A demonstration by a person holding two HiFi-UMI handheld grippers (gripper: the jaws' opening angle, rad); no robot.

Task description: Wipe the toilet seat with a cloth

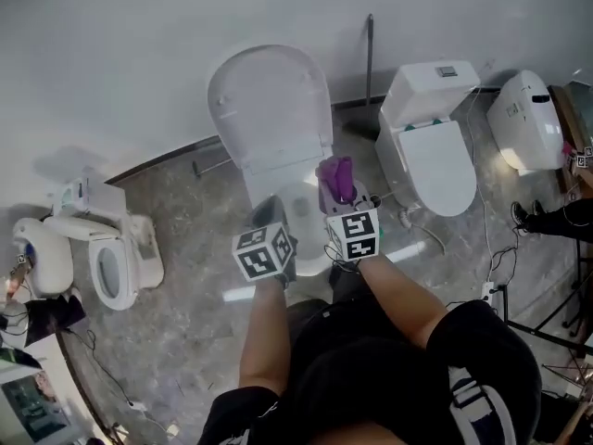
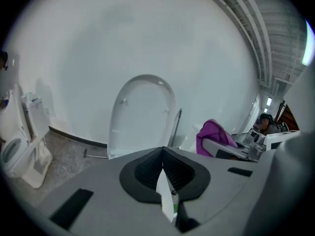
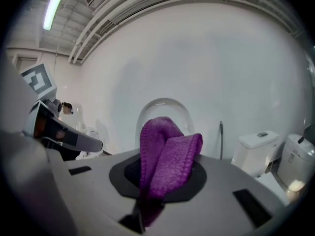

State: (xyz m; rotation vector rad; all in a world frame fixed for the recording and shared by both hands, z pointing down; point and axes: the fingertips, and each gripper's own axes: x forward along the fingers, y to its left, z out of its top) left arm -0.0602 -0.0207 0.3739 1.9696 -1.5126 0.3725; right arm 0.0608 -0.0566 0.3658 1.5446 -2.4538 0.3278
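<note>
"So what was over on the left?"

"A small white toilet [image 1: 111, 262] stood by the wall. Next to it came the left grey two-jaw gripper [image 1: 274, 213]. In the left gripper view its jaws [image 2: 162, 157] were pressed tight together, and there was no cloth between them."

"And the toilet that needed wiping?"

"That was the big white toilet in the middle. Its oval white lid [image 1: 271, 109] stood up against the wall. The white toilet seat [image 1: 304, 202] lay right below both grippers, and they hid most of it."

"Where was the cloth?"

"The soft purple fluffy cloth [image 1: 336, 176] was in the right grey two-jaw gripper [image 1: 341, 195]. The jaws [image 3: 158, 181] were squeezed on its bottom end. The rest of the cloth [image 3: 165, 156] stuck up in a folded loop. It was above the seat and I don't think it touched it."

"How would the cloth feel?"

"Light and floppy, I think. It could not break, but it would bend and flop any way it liked. A thick bunch pinched hard was a good hold, because a thin corner might slip out. The loose end was the part to rub with."

"And the seat?"

"It looked hard, smooth and shiny, so the cloth would likely slide over it easily."

"Anything further right?"

"Two more white toilets [image 1: 434, 146] stood there, well away."
</note>
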